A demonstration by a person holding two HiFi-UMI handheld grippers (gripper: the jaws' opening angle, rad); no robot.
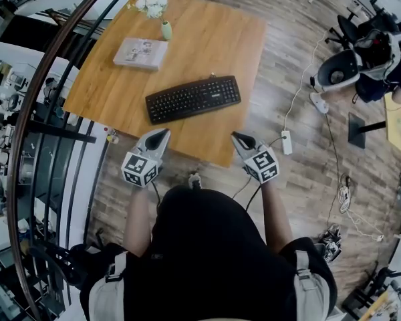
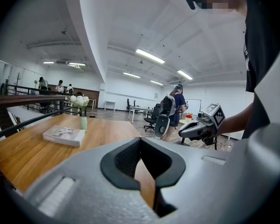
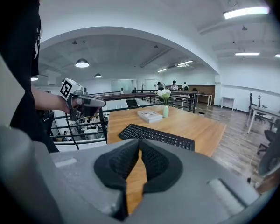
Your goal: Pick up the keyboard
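Observation:
A black keyboard (image 1: 193, 99) lies slightly askew near the front of the wooden table (image 1: 207, 39); it shows too as the keyboard (image 3: 157, 136) in the right gripper view. My left gripper (image 1: 162, 135) hovers over the table's near edge, just short of the keyboard's left half, jaws shut with nothing between them. My right gripper (image 1: 237, 137) is at the near right edge, short of the keyboard's right end, also shut and empty. In the left gripper view the keyboard is hidden behind the left gripper (image 2: 140, 148), and the right gripper (image 2: 186, 131) shows across from it.
A book (image 1: 141, 53) and a small green vase with white flowers (image 1: 165, 27) stand at the table's far side. A black railing (image 1: 57, 79) runs along the left. A power strip (image 1: 286, 142) and cables lie on the floor to the right, with an office chair (image 1: 339, 69) beyond.

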